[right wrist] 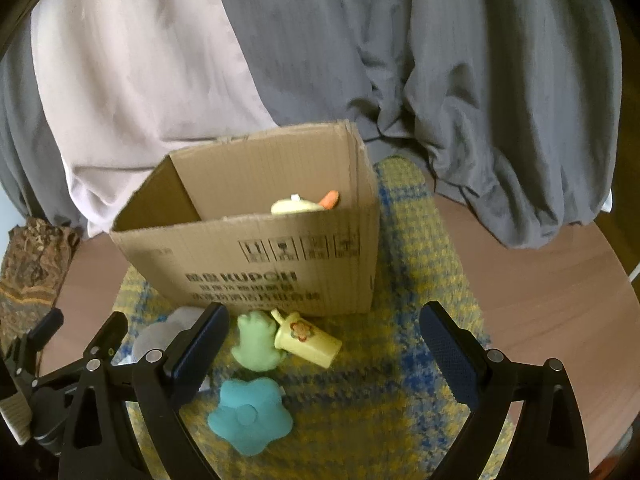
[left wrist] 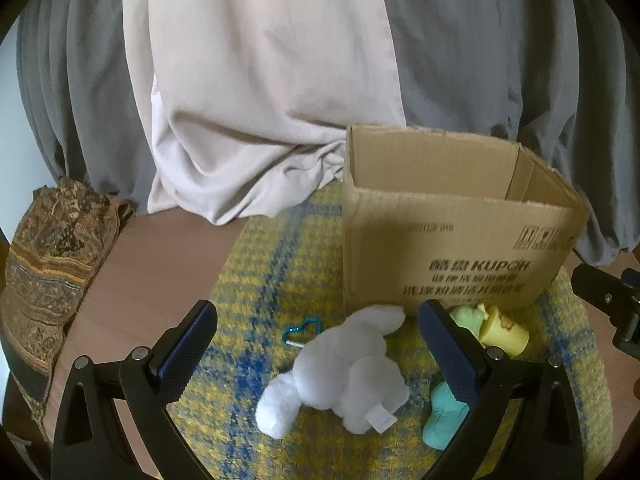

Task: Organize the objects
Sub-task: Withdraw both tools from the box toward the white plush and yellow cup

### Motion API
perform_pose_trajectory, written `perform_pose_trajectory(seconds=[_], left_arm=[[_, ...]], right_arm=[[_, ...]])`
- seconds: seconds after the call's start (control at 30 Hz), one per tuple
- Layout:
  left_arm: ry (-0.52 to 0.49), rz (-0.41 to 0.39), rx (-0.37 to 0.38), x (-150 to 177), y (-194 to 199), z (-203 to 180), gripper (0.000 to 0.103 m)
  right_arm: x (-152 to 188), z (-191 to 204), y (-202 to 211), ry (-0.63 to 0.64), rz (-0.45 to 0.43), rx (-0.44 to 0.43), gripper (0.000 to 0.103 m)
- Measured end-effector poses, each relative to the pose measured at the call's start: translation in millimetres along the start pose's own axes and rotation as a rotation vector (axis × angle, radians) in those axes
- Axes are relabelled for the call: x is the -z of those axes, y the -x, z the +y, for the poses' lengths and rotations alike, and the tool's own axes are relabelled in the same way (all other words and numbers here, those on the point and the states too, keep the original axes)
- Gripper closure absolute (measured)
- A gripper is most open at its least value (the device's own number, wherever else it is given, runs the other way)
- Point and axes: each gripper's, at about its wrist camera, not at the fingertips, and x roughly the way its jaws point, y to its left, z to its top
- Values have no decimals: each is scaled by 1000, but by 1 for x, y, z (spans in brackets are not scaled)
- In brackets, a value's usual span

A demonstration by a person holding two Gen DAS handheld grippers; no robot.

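A white plush toy lies on the yellow-and-blue mat in front of the open cardboard box. My left gripper is open, its fingers standing on either side of the plush. A teal heart carabiner lies just left of it. In the right wrist view a light green toy, a yellow toy cup on its side and a teal flower-shaped piece lie before the box. My right gripper is open above them. A yellow-green toy and an orange piece are inside the box.
The mat lies on a round wooden table. Grey and pale curtains hang behind the box. A patterned brown cloth drapes over the table's left edge. The left gripper's body appears at the lower left of the right wrist view.
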Motion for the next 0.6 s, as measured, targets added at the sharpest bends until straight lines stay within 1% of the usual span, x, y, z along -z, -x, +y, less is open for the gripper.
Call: perform_pose_trajectory(seconds=[0.6], left_arm=[[10, 72, 2, 33, -28, -2, 1]], right_arm=[[28, -7, -33, -6, 74, 12, 7]])
